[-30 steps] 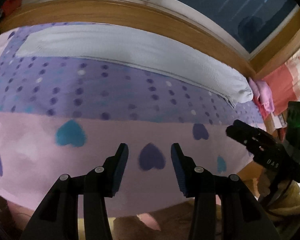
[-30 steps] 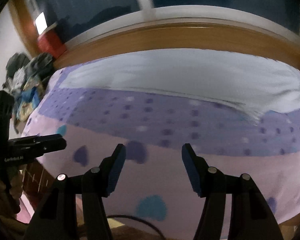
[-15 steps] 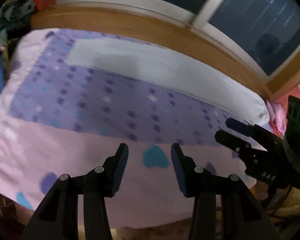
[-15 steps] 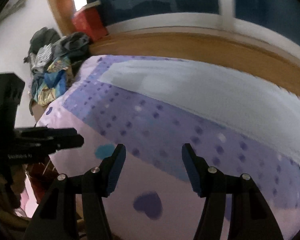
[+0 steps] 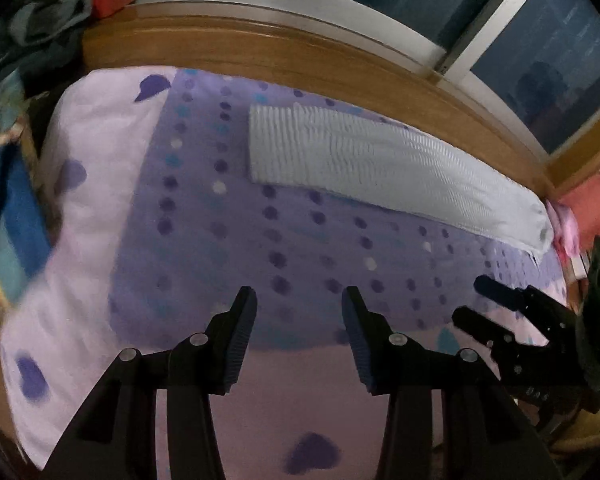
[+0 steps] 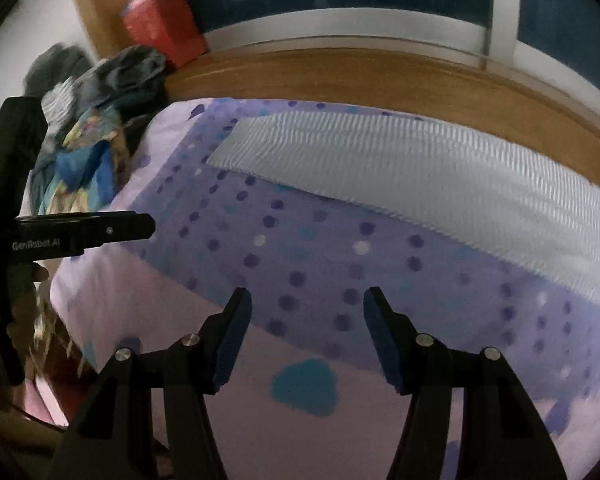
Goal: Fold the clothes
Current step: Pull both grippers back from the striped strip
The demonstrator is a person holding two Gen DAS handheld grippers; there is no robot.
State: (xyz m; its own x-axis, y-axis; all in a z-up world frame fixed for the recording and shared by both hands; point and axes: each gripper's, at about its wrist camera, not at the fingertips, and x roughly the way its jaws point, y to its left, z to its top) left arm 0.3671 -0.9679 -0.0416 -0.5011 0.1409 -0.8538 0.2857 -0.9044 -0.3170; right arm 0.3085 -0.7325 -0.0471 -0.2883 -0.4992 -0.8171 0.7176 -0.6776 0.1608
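Observation:
A heap of crumpled clothes [image 6: 100, 120], dark grey, blue and patterned, lies past the left end of the bed; the left wrist view shows the same clothes pile [image 5: 12, 152] at its left edge. My left gripper [image 5: 298, 304] hangs open over the purple dotted bedcover [image 5: 300, 240], nothing between its fingers. My right gripper [image 6: 306, 304] is open too, above the same cover, with empty jaws. In the left wrist view the right gripper [image 5: 476, 300] shows at the right; in the right wrist view the left gripper [image 6: 148, 224] shows at the left.
A long pale blue folded textile [image 5: 380, 168] lies along the far side of the bed by the wooden sill [image 5: 300, 56] under a dark window. A red box [image 6: 164, 28] sits on the sill at the left. Pink cloth [image 5: 566, 232] lies at the bed's right end.
Both views have swept left along the bed: the clothes heap and red box have come into sight at the left. Both grippers kept the same wide opening, holding nothing.

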